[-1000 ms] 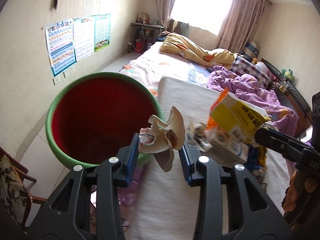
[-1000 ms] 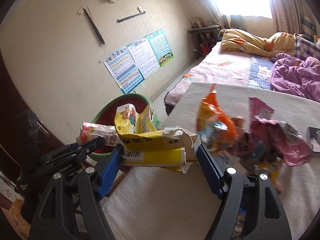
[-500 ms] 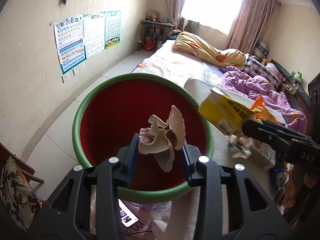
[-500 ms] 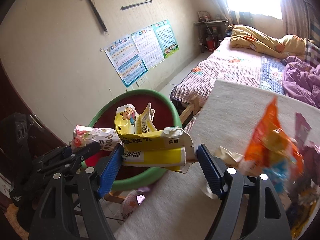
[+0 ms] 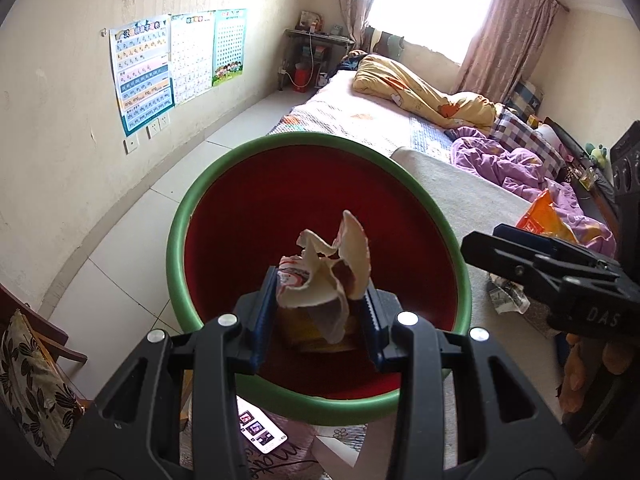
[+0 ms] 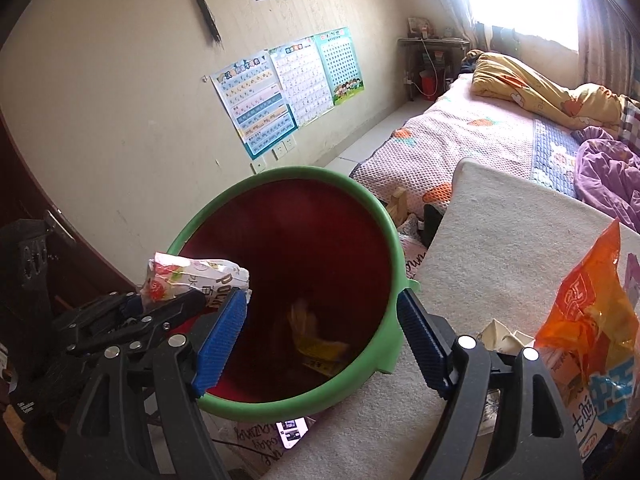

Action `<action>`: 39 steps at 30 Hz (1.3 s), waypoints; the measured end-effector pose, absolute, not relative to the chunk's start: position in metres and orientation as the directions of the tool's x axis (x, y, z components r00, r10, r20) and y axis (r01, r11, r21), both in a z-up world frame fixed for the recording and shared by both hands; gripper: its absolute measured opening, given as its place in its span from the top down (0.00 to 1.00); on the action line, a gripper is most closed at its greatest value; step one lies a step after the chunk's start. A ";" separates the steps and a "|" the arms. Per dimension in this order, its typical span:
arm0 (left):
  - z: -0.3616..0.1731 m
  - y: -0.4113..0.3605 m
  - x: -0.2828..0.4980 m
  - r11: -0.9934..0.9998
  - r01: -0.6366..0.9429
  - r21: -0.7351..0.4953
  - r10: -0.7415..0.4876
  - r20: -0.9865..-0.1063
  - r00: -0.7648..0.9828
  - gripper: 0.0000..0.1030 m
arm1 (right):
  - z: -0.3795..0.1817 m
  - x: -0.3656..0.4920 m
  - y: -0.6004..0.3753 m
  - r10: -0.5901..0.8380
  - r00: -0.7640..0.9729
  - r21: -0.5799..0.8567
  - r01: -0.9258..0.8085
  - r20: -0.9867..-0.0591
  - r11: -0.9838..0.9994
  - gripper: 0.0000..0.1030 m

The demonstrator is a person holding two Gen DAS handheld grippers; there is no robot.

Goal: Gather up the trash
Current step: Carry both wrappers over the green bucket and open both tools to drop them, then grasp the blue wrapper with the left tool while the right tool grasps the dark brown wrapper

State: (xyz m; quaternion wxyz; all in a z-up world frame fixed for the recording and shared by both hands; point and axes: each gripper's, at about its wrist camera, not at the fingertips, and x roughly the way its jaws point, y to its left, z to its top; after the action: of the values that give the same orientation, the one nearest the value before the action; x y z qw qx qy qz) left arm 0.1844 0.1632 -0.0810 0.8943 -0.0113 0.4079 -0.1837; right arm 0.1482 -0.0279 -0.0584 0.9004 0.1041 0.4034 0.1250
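The left claw [image 5: 316,312] is hanging over the round green-rimmed bin with a dark red inside [image 5: 188,216], its blue pads clenched on a crumpled cream and red paper wrapper [image 5: 326,276] that is sticking up between them. In the right wrist view the same wrapper [image 6: 192,276] is showing white with printed letters, poking past the bin's [image 6: 384,216] near left rim.

The right claw [image 6: 322,338] is pointing down into the bin, and its jaws are opening with nothing between them. Below it, a yellow printed carton [image 6: 320,350] is lying at the bottom of the bin, blurred; from the left wrist view it [image 5: 298,326] is partly hidden behind the wrapper.

The bin is standing just beside a pale grey fabric-covered tabletop [image 6: 500,248]. On that surface, to the right of the right claw, an orange plastic snack bag [image 6: 588,308] is standing upright, with a crumpled white paper scrap [image 6: 500,338] beside it. A bed with a pink patterned cover [image 6: 460,136] and a yellow quilt [image 6: 536,88] is lying further back, and colourful learning posters [image 6: 288,88] are hanging on the cream wall.
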 end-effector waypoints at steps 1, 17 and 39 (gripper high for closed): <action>-0.082 0.162 0.185 0.930 0.325 -0.173 -0.343 -0.728 0.594 0.64 | -0.058 0.146 -0.028 0.307 0.646 0.290 -0.137 -0.699 0.947 0.27; -0.075 0.143 0.171 0.931 0.330 -0.154 -0.338 -0.707 0.622 0.40 | -0.043 0.088 -0.059 0.281 0.679 0.306 -0.086 -0.679 0.948 0.27; -0.076 0.005 0.057 0.858 0.464 -0.218 -0.464 -0.715 0.522 0.35 | -0.072 -0.057 -0.226 0.149 0.629 0.290 0.127 -0.763 0.949 0.27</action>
State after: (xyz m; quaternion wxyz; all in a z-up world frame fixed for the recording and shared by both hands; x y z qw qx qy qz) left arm 0.0573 0.0047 -0.0758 0.8725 0.0002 0.4099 -0.2660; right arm -0.0571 -0.2257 -0.0722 0.8882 0.1603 0.4306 0.0064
